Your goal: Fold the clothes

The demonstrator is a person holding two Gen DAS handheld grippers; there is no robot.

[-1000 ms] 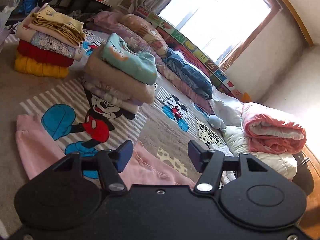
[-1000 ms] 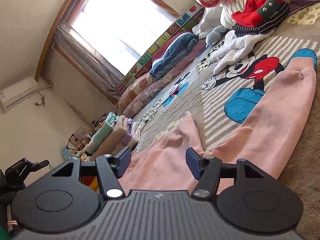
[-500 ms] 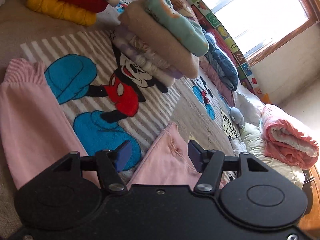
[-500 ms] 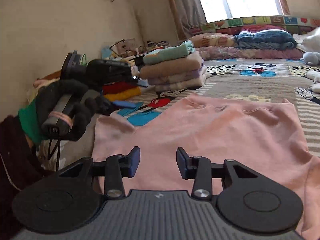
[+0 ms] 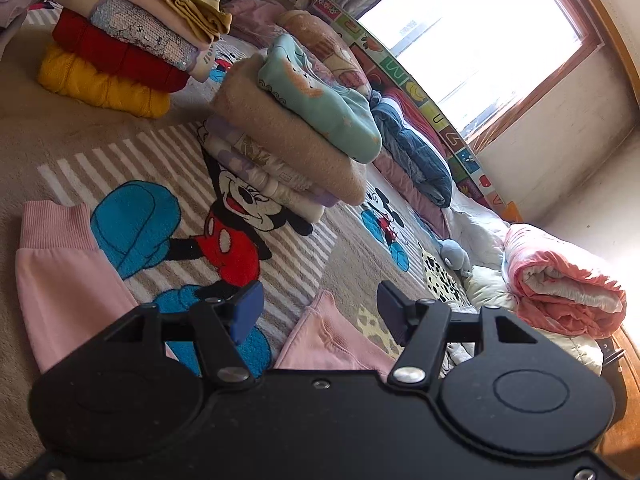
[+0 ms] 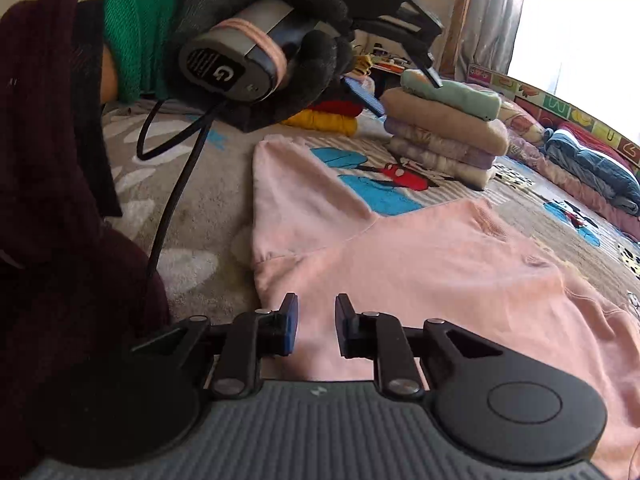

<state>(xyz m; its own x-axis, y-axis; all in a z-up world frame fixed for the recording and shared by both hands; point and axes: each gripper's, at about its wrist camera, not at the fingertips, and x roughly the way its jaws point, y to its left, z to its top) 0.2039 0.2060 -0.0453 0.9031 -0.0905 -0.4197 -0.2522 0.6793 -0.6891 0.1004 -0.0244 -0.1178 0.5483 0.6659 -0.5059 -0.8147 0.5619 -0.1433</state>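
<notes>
A pink sweatshirt (image 6: 440,264) lies spread flat on the Mickey Mouse blanket (image 5: 224,240). In the left wrist view its ribbed cuff and sleeve (image 5: 60,272) lie at the left and its shoulder (image 5: 328,340) between the fingers. My left gripper (image 5: 320,308) is open and empty, held above the garment. My right gripper (image 6: 316,328) is open with a narrow gap, just above the sweatshirt's near edge by the armpit seam. The left gripper (image 6: 400,52) also shows in the right wrist view, held in a gloved hand (image 6: 280,40).
Two stacks of folded clothes stand on the blanket: a beige and mint one (image 5: 296,136) and a yellow and red one (image 5: 120,48). A rolled pink quilt (image 5: 560,280) and a blue quilt (image 5: 416,152) lie by the window wall. A cable (image 6: 176,184) hangs from the hand.
The right gripper's jaws have narrowed and it has dropped to the sweatshirt's near left edge. The left gripper has risen and tilted up, staying open.
</notes>
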